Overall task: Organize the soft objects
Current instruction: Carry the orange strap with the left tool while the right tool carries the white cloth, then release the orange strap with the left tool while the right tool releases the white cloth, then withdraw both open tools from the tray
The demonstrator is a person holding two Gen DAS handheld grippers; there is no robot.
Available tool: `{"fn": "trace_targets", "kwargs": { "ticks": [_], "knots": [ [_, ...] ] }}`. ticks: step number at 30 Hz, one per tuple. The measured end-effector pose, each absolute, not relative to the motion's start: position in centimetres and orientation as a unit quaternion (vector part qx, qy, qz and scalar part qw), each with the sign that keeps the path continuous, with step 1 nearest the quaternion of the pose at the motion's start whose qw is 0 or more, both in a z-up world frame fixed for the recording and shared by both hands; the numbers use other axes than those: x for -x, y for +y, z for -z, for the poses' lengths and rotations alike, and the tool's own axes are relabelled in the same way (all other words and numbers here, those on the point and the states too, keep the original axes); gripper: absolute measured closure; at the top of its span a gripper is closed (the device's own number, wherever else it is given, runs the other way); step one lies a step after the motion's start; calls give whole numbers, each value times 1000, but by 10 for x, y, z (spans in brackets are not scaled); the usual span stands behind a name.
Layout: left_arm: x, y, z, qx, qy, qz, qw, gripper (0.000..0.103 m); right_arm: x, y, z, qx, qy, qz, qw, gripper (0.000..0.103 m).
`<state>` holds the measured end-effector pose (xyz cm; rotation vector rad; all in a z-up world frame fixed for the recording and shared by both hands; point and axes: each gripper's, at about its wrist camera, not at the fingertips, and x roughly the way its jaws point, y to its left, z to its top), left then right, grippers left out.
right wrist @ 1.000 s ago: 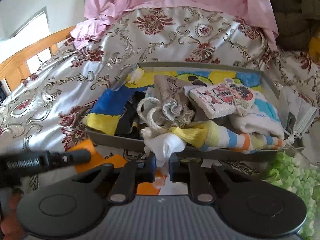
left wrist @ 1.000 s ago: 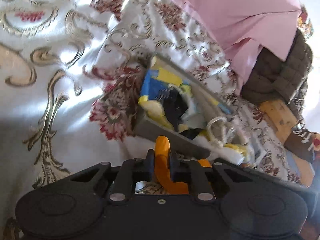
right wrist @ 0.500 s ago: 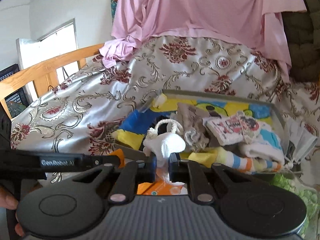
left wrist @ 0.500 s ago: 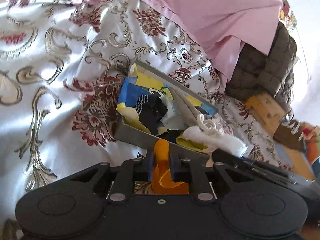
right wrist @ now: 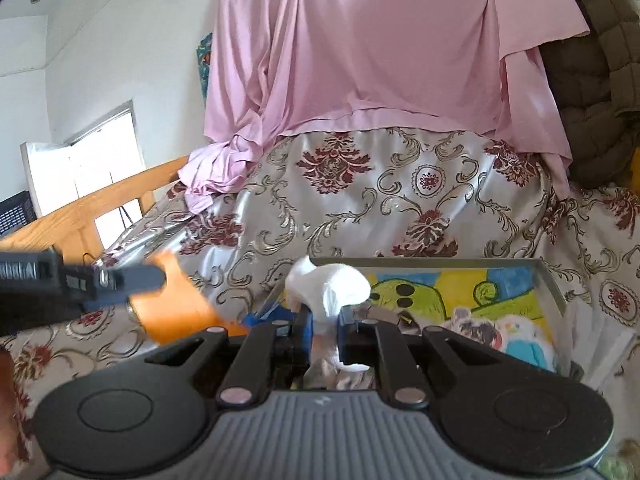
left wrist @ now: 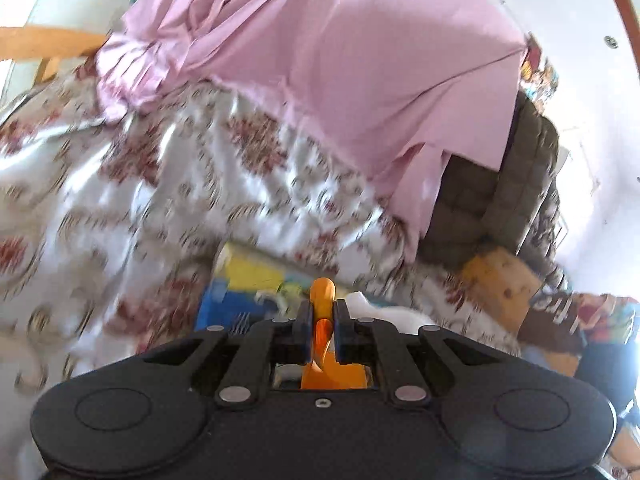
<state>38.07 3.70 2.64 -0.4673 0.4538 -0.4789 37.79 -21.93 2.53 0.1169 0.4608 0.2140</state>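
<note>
Bedspread (right wrist: 424, 184) with red and gold flowers fills both views; left view blurred. My left gripper (left wrist: 322, 322) is clamped on an orange cloth (left wrist: 322, 300), which sticks up past the tips and hangs down behind them; in the right view that same orange cloth shows at the left, held over the bedspread, left of the tray (right wrist: 554, 286). My right gripper (right wrist: 324, 332) is pinched on a white sock (right wrist: 332, 284); the sock bulges above the jaws, raised in front of the tray's near left end. Tray sits on the bedspread, grey rim, yellow-green-blue cartoon picture inside; soft items lie in its right part, a blue-and-white one (right wrist: 528, 344) among them. Pink sheet (right wrist: 384, 48) hangs behind; wooden bed rail (right wrist: 92, 208) far left.
</note>
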Motion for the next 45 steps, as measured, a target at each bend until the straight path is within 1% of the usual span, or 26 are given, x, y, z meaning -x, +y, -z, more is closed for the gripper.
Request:
{"fn": "trace_targets", "kwargs": {
  "ticks": [2,4,8,11,13,15,16,17,18,19,21,23,28,30,33,39,45],
  "knots": [
    [-394,26,-32,215,209,231,925,93,-387,-223,-21,-59,228,-97,967,89],
    [-413,13,-25,207,214,226,927,92,-398,-229,-16,-64,238,-86,965,87],
    [-444,-12,2,182,249,210,928,90,-409,-236,-3,-60,259,-72,961,74],
    [-452,-21,14,157,261,199,932,88,-412,-238,4,-55,271,-65,959,69],
    [-453,-23,18,140,266,185,936,85,-412,-238,8,-50,278,-62,957,63],
    [-454,-24,21,122,273,167,940,81,-409,-237,9,-46,280,-58,957,45],
    [-454,-24,22,114,277,158,941,79,-408,-237,9,-45,280,-56,957,42],
    [-454,-23,22,109,281,152,941,74,-407,-236,8,-43,280,-55,957,37],
    [-454,-23,23,103,285,145,942,64,-406,-236,7,-41,280,-54,958,31],
    [-452,-22,22,97,286,138,943,59,-404,-236,5,-39,279,-52,958,30],
    [-447,-22,20,88,281,126,947,41,-401,-235,2,-36,276,-51,959,25],
    [-441,-22,16,80,275,121,950,32,-396,-236,-1,-34,274,-48,960,20],
    [-422,-19,2,74,264,112,955,25,-376,-238,-13,-33,262,-41,964,14],
    [-411,-16,-4,78,258,109,957,19,-363,-241,-18,-40,255,-36,965,9],
    [-390,-11,-13,80,246,104,960,15,-345,-246,-27,-49,248,-28,967,5],
    [-332,-1,-25,64,226,94,968,4,-293,-251,-36,-64,239,-5,969,0],
    [-270,7,-29,58,225,89,969,1,-230,-255,-40,-77,237,16,968,0]
  ]
}}
